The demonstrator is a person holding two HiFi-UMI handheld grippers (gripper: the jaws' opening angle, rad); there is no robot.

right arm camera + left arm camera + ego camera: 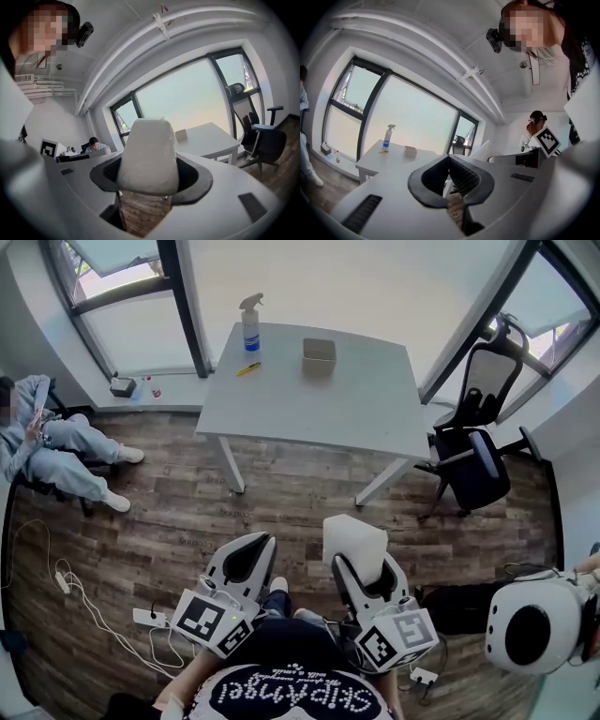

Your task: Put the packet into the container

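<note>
Right gripper [150, 176] fingers [197, 178] clamp the white packet [149, 154] between them, left gripper [449, 161] fingers [464, 180] closed together

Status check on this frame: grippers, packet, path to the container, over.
Left gripper shut, empty. Right gripper shut on packet. Container on table ahead, not yet reached. Only wood floor between, no obstacle seen.
</note>
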